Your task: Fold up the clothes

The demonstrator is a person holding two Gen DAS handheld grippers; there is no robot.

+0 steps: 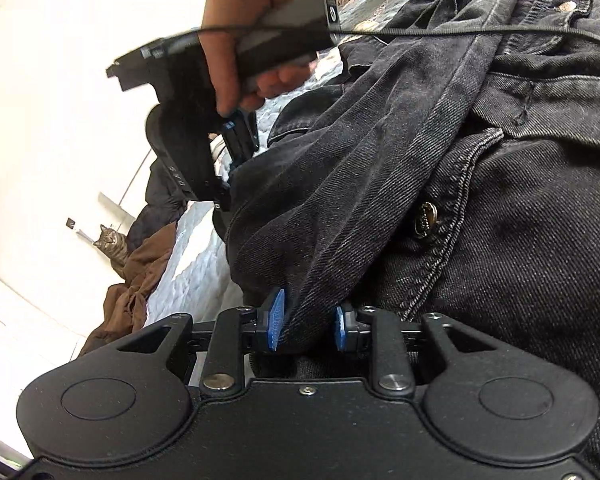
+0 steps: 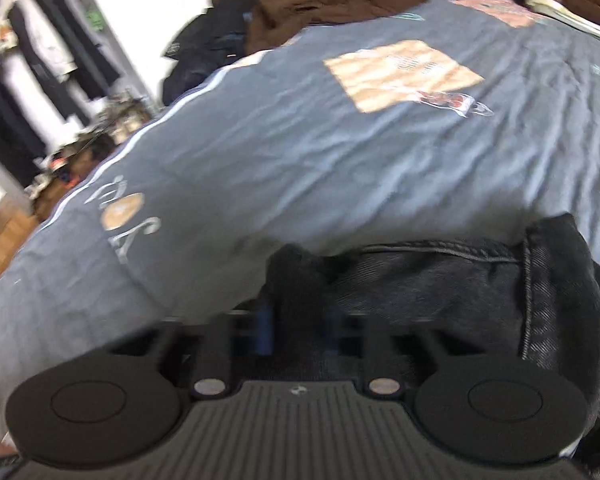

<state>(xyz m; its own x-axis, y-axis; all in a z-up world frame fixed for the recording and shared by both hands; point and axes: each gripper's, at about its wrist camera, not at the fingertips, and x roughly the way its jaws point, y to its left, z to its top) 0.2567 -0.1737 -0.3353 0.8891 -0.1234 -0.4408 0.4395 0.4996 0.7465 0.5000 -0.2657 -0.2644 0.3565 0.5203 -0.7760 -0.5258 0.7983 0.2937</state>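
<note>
Jacket (image 1: 440, 200) hangs stretched between left tongs (image 1: 310, 326) and right tongs (image 2: 300, 330), both clamped on denim, above the bed (image 2: 340, 160).

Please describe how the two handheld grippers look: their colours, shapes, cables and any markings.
The left gripper has a black body with two round discs, silver rivets and screws, and ribbed blue pads. The right gripper, seen from the left wrist, is black with blue fingertips, a long dark handle, pale letters along its side and a thin black cable. No sleeve shows on the hand.
</note>
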